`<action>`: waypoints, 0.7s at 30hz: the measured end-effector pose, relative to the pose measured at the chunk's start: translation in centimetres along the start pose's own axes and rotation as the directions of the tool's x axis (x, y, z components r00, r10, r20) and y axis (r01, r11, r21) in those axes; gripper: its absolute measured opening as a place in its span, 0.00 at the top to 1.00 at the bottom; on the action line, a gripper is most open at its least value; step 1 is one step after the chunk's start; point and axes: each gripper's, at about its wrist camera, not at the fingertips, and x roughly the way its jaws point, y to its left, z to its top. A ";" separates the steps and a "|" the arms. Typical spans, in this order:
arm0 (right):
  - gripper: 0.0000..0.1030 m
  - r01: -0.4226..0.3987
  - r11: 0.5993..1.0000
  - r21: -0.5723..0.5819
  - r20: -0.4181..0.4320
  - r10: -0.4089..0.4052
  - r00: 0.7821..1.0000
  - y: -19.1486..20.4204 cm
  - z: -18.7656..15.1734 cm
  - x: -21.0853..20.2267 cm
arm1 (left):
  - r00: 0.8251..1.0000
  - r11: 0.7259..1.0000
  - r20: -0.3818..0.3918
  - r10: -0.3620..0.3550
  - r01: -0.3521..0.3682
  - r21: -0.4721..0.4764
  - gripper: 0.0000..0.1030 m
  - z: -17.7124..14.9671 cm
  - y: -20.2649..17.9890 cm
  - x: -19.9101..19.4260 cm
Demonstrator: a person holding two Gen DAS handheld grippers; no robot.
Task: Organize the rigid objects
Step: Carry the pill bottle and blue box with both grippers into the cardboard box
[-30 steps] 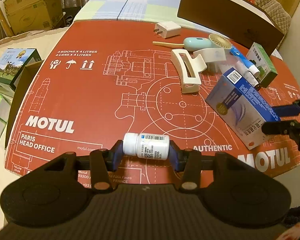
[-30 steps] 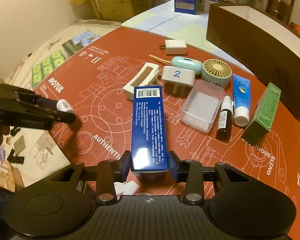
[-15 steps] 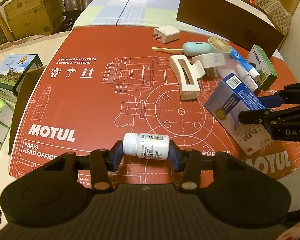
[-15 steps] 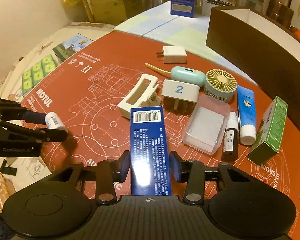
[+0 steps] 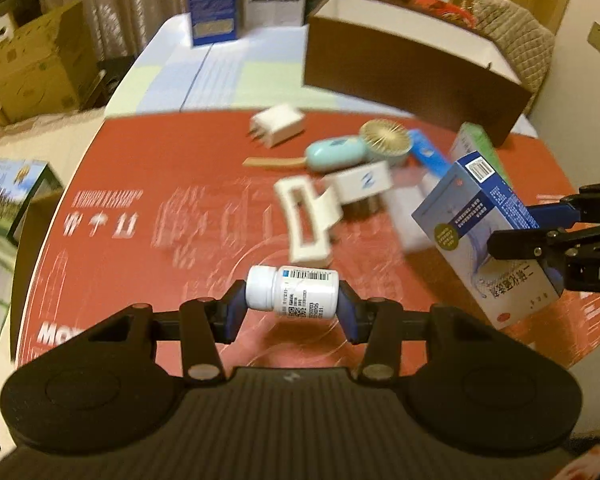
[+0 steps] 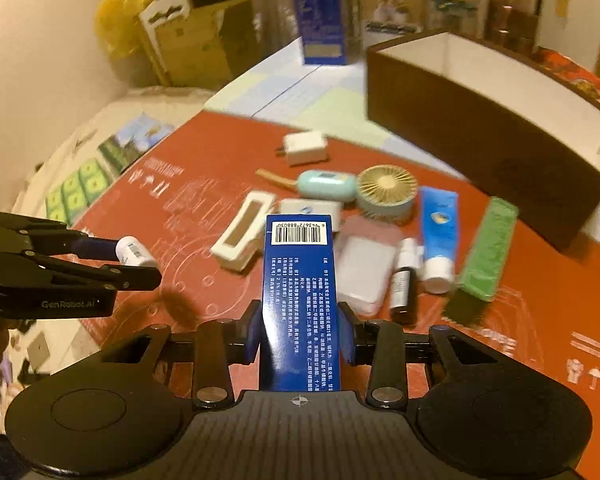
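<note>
Here, the left gripper (image 5: pixel 291 300) clamps a white pill bottle (image 5: pixel 292 293) sideways; the right gripper (image 6: pixel 300 334) pinches a blue box (image 6: pixel 299 300) (barcode end forward) above the red mat (image 5: pixel 148 184).

Open lane: your near-left red mat (image 5: pixel 140 264) lies bare.
Blocked ahead: clustered hair clip (image 5: pixel 306 216), fan (image 6: pixel 387 191), tube (image 6: pixel 438 236).
Beyond: brown box (image 6: pixel 480 132) walls the far edge.

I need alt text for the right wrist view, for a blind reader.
The right gripper clamps a blue box above a red mat. At left, the left gripper holds a white bottle; a brown bin stands behind scattered small items.
</note>
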 end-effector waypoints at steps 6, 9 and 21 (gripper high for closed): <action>0.66 0.027 0.998 0.061 0.055 -0.030 0.998 -3.2 1.1 -2.8 | 0.998 0.998 0.044 -0.035 0.033 0.050 0.59 3.4 -3.6 0.3; 0.66 0.041 0.996 0.080 0.080 -0.048 0.996 -4.8 1.8 -3.9 | 0.996 0.996 0.070 -0.061 0.056 0.070 0.59 5.1 -5.3 0.5; 0.66 0.093 0.978 0.188 0.160 -0.124 0.979 -10.1 5.7 -6.3 | 0.980 0.973 0.109 -0.167 0.146 0.179 0.59 12.7 -10.0 3.3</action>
